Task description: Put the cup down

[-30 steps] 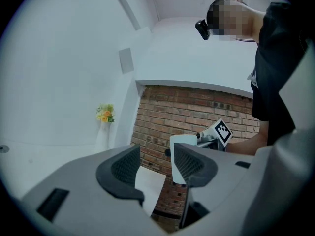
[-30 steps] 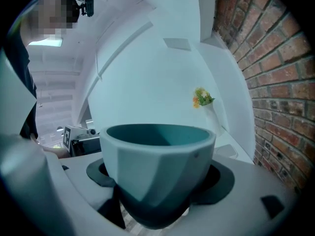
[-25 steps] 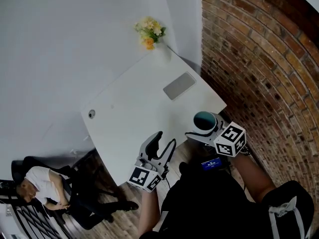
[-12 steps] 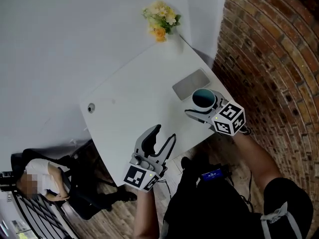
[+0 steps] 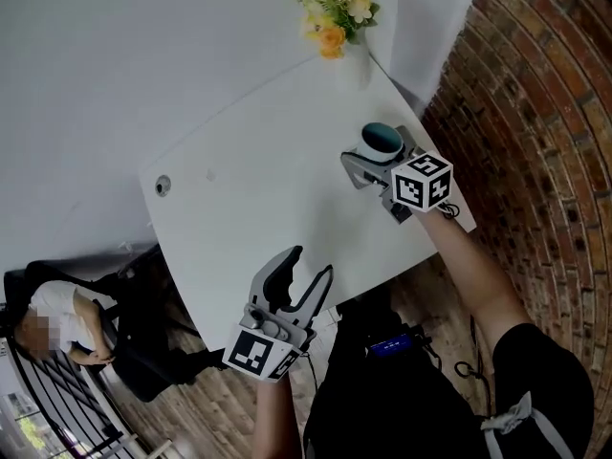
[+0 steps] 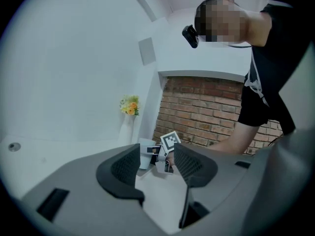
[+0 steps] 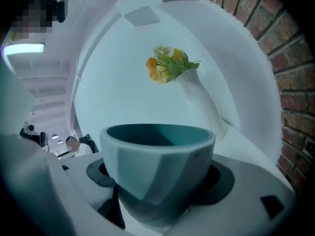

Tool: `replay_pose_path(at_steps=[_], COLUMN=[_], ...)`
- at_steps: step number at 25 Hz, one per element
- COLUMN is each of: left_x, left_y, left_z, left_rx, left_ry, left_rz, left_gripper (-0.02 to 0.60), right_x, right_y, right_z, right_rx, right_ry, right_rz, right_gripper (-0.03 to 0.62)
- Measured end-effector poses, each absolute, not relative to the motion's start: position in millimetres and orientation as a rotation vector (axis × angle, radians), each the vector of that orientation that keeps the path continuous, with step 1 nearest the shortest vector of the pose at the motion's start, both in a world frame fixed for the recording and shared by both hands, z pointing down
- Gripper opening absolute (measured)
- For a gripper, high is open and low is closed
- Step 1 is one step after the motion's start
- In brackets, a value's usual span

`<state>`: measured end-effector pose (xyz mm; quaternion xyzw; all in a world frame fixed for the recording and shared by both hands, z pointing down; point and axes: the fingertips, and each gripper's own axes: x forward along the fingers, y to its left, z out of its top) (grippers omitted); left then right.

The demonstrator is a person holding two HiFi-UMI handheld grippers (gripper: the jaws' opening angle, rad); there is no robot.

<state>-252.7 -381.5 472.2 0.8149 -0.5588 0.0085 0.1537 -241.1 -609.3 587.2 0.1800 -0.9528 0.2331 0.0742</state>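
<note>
The cup (image 5: 382, 140), pale outside and teal inside, stands upright over the far right part of the white table (image 5: 249, 189). My right gripper (image 5: 368, 156) is shut on its sides. In the right gripper view the cup (image 7: 157, 166) fills the space between the jaws of the right gripper (image 7: 160, 178). Whether its base touches the table cannot be told. My left gripper (image 5: 311, 264) hangs open and empty at the table's near edge. The left gripper view looks through the open left gripper (image 6: 156, 166) at the cup (image 6: 146, 154).
A white vase with yellow and orange flowers (image 5: 332, 6) stands at the table's far corner, just beyond the cup. A small round fitting (image 5: 163, 185) sits at the table's left. A brick wall (image 5: 545, 142) runs along the right. A person (image 5: 53, 328) sits at lower left.
My right gripper has carried the cup from the table's near right edge inward and toward the flower vase. The left gripper has stayed open by the near edge.
</note>
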Motion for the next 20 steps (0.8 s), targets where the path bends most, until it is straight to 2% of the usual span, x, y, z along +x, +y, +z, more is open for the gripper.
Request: replay_pose_path(at_steps=[11, 20], left_x=[-269.9, -275.1], left_y=[-363.5, -347.9], left_z=[474.7, 468.8], left_rx=[2.27, 2.265], left_ry=[-1.669, -1.692], left_rz=[0.028, 0.01], left_gripper=[0.221, 0.221], right_x=[-259.7, -258.8], right_y=[-593.7, -591.2], right_z=[603.7, 609.6], right_rx=[0.56, 0.568], right_ry=[-2.858, -2.812], right_rz=[0.036, 0.008], right_gripper=[0.411, 0.413])
